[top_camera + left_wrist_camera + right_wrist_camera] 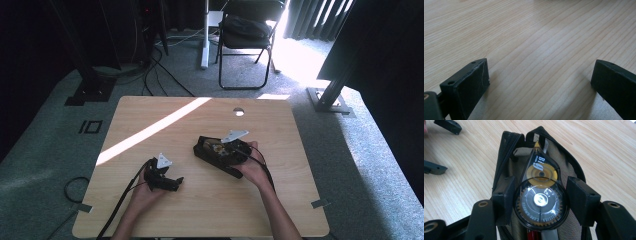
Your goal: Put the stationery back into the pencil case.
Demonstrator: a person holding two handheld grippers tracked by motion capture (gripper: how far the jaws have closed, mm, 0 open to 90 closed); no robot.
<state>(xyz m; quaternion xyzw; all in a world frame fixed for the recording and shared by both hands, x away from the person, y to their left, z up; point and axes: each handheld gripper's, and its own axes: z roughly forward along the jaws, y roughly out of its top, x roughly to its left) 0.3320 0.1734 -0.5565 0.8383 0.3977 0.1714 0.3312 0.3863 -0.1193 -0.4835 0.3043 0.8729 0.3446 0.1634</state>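
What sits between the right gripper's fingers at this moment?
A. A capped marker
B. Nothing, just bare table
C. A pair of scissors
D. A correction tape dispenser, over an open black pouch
D: in the right gripper view, the right gripper has its fingers pressed on either side of the clear round correction tape dispenser, whose tip points into the unzipped black pouch lying on the wooden table.

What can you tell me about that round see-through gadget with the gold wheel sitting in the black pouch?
It looks like a correction tape dispenser: a clear, teardrop-shaped plastic shell showing a gold reel above a larger toothed grey reel with a silver hub, and printed lettering too small to read. Its pointed tip aims toward the far end of the open black zip pouch, whose lining is tan. The right gripper has a jaw on each side of its wide end, pressed against or very near it.
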